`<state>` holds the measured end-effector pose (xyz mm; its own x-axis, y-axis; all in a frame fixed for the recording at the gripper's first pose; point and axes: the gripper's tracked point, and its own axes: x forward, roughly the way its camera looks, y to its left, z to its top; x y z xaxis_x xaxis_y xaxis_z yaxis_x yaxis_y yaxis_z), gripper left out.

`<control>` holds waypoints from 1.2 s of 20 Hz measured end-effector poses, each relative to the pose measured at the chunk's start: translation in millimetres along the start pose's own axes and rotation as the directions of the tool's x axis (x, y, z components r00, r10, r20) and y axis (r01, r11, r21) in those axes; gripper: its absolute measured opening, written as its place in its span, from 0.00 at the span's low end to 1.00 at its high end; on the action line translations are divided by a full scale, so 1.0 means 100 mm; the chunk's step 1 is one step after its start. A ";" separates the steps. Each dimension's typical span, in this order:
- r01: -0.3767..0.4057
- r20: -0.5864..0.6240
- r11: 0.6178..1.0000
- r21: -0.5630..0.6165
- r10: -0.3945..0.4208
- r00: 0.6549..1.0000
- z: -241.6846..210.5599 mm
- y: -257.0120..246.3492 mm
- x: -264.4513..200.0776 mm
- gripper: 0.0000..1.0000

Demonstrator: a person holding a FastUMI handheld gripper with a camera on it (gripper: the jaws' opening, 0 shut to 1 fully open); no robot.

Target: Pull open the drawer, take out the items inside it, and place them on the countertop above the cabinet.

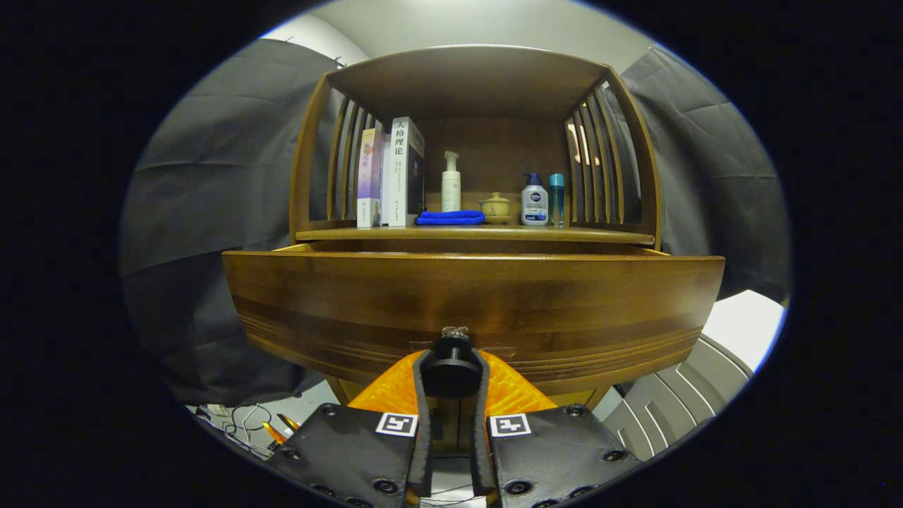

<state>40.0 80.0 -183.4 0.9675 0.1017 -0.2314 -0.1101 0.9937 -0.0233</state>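
Recording booth – black cloth wall (204, 212), wooden cabinet (473, 310), loose cables (243, 420)

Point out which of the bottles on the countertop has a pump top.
The tall white pump bottle standing behind the folded blue cloth. The squat white bottle and slim teal bottle beside it have plain caps.

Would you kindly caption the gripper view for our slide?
Tool shut on the knob of the pulled-out wooden drawer.
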 end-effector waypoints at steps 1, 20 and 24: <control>-0.001 0.009 1.000 0.002 0.001 1.000 0.02 0.01 -0.06 0.23; -0.071 0.082 0.990 -0.121 0.081 0.993 -0.03 0.10 -0.52 0.49; -0.075 0.173 0.988 -0.133 0.098 0.980 0.26 0.08 -0.64 0.88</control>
<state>-16.9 82.2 -143.1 0.9769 0.2049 -0.0608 -0.2115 0.9680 -0.1349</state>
